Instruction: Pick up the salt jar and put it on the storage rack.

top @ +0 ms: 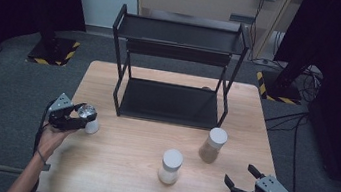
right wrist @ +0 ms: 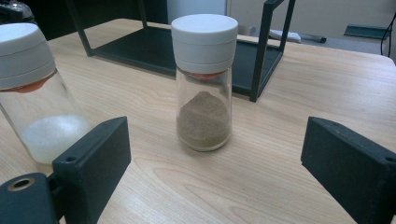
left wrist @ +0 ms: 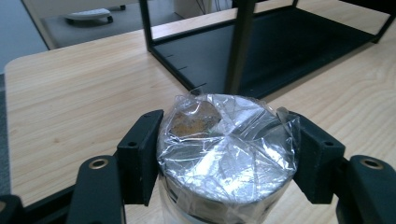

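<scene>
Contents of foil-wrapped jar (left wrist: 226, 154) hard to make out beneath crinkled clear film over its silver top; lower body cut off at frame edge in left gripper view. Jar standing at left edge of counter (top: 125, 155), in front of and to the left of black two-tier rack (top: 174, 71). Left gripper (top: 85, 120) held level from left hand (top: 51, 137), pointing across the counter, pads pinching jar on both sides. Right gripper (top: 240, 175) held low at near right corner of counter, jaws spread wide, nothing between them. Jars counted: three, namely the wrapped one, white-capped jar of brown powder (right wrist: 204, 81) just ahead of right gripper, and white-capped jar of white grains (right wrist: 35, 88), partly cut off. Racks counted: one.
</scene>
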The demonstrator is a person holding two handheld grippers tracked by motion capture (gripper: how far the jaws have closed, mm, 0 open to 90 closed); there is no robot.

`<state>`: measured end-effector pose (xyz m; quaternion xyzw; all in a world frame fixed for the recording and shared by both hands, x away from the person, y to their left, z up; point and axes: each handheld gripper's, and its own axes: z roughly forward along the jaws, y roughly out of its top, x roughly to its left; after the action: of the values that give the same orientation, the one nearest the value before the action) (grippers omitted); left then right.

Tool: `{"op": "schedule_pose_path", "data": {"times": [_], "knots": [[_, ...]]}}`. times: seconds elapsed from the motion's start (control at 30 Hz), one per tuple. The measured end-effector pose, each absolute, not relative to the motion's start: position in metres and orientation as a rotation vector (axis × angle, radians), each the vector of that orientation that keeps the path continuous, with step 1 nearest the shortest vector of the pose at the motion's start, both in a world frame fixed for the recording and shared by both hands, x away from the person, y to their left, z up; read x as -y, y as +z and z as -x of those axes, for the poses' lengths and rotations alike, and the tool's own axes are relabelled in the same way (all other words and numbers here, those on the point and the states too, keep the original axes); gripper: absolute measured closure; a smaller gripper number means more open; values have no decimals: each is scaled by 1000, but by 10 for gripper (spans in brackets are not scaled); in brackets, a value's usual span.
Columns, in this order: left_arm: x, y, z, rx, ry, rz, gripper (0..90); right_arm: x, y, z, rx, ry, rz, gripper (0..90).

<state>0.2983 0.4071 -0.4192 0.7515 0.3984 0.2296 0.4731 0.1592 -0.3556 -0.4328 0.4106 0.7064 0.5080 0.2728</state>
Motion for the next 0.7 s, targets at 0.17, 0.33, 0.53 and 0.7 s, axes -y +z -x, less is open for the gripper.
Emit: {"op": "schedule_pose_path", "data": {"times": [0.17, 0.33, 0.53, 0.7], "knots": [[-400, -413, -298, -912, 528, -1851, 336, 356, -433, -159, -1902, 1367, -1103, 85], [-386, -403, -303, -839, 495, -1876, 336, 356, -433, -159, -1903, 1366, -1102, 85], [-365, -390, -309, -769, 461, -1884, 336, 356, -433, -159, -1904, 1369, -1101, 85], [-348, -382, -317, -741, 439, -1888, 336, 356, -433, -159, -1906, 1371, -1097, 85]]}}
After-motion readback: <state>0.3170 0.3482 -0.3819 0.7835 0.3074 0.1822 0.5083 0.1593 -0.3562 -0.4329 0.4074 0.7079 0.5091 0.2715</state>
